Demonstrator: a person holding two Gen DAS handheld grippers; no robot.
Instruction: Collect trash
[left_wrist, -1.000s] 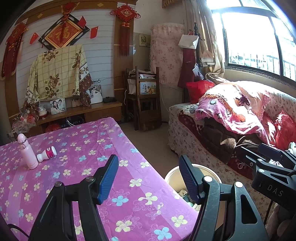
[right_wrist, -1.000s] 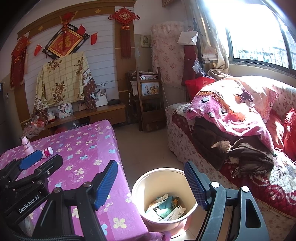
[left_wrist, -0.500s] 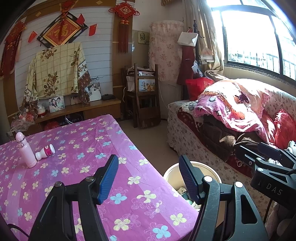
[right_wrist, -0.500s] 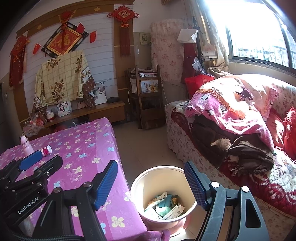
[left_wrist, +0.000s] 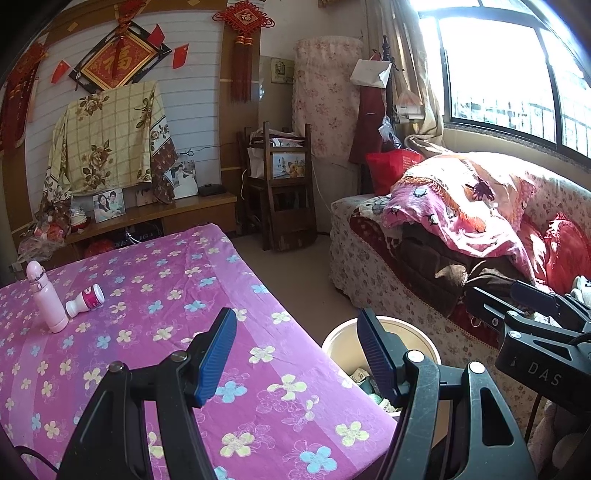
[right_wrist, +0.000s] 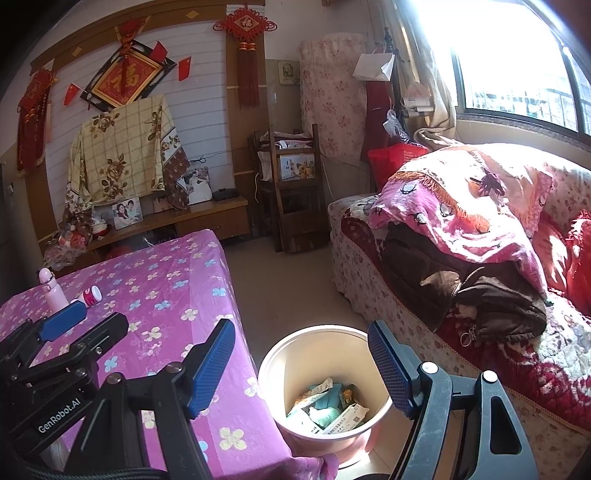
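Note:
A cream trash bin (right_wrist: 295, 354) stands on the floor by the table's near right corner, with several wrappers and packets (right_wrist: 328, 406) inside; it also shows in the left wrist view (left_wrist: 410, 332). A small white and pink bottle (left_wrist: 85, 300) lies on its side on the far left of the table, also seen in the right wrist view (right_wrist: 90, 296). My left gripper (left_wrist: 295, 354) is open and empty above the table's near edge. My right gripper (right_wrist: 301, 365) is open and empty above the bin.
A tall pink flask (left_wrist: 46, 299) stands upright beside the small bottle on the purple flowered tablecloth (left_wrist: 166, 295). A sofa with blankets (right_wrist: 461, 240) lies right of the bin. A wooden chair (left_wrist: 288, 199) and a low cabinet (left_wrist: 159, 218) stand along the far wall.
Both grippers have drawn back and risen slightly, so the table and bin sit a little lower in view. Both stay open and empty.

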